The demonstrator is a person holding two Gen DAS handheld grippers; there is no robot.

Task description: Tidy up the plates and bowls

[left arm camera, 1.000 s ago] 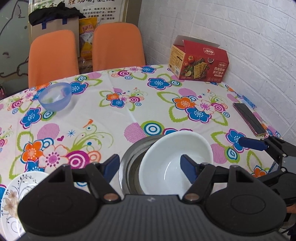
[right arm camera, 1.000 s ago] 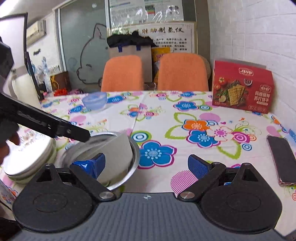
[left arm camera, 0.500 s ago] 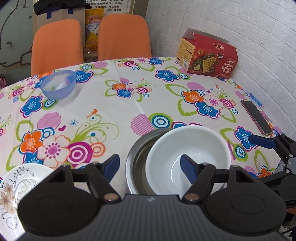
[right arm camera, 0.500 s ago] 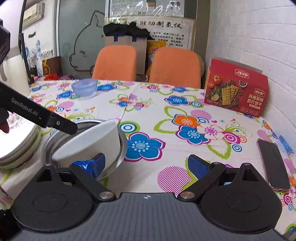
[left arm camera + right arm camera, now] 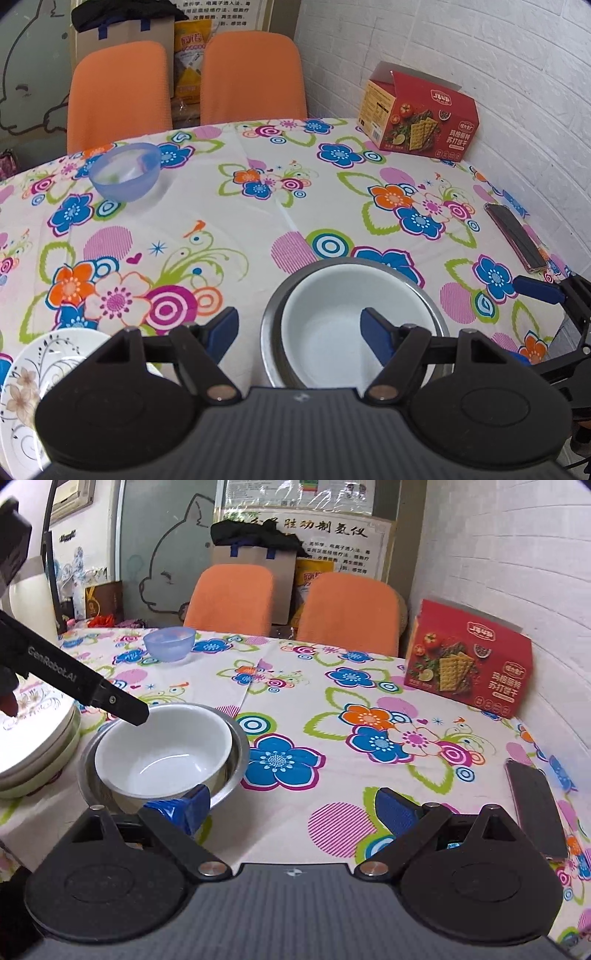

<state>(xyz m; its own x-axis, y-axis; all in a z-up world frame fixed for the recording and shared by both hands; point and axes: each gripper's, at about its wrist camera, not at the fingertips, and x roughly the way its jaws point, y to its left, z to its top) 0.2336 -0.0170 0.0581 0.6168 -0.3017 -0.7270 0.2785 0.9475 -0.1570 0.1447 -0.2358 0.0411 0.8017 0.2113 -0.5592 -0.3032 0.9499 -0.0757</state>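
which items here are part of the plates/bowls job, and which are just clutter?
Job:
white bowl, nested in the steel bowl
blue plastic bowl
floral plate
left gripper and right gripper, both open

Clutter:
cracker box
phone
orange chairs

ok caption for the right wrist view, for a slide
White bowl nested in the steel bowl, both grippers open; blue bowl waits across the floral table.

White brick wall point(image 5: 480, 55), two orange chairs point(image 5: 231, 598), floral tablecloth point(image 5: 240, 206), frosted glass panel with rabbit outline point(image 5: 166, 554)
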